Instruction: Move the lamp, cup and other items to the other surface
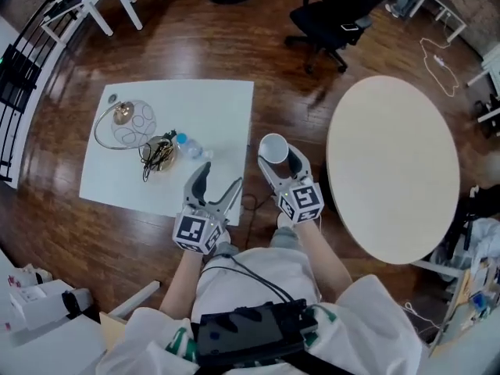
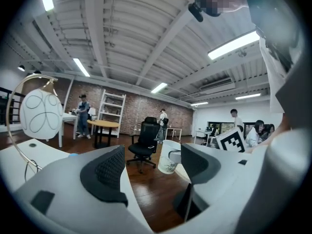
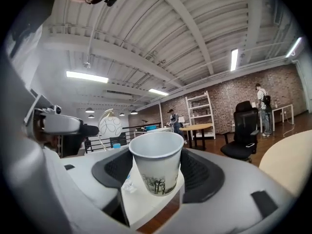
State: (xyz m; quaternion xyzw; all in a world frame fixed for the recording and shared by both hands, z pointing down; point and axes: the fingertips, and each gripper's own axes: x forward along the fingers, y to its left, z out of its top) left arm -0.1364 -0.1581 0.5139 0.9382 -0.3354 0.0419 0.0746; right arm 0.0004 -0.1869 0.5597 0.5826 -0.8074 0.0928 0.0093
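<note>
A white paper cup point(image 1: 273, 148) with a dark tree print point(image 3: 156, 168) hangs upright in the air between the two tables, with my right gripper point(image 1: 275, 155) shut on it, pads pressing both sides. My left gripper point(image 1: 221, 175) is open and empty over the near right edge of the white square table point(image 1: 180, 100). In the left gripper view the cup point(image 2: 168, 156) shows beyond the open jaws. The lamp point(image 1: 129, 122), a white globe on a thin hoop point(image 2: 41, 113), stands at the far left of that table. The round beige table point(image 1: 391, 170) lies to the right.
A clear plastic bottle with a blue cap point(image 1: 187, 145) and a small tangle of dark cables point(image 1: 160, 153) sit mid-table by the lamp. A black office chair point(image 1: 336, 14) stands beyond on the wooden floor. People stand by far desks point(image 2: 82, 115).
</note>
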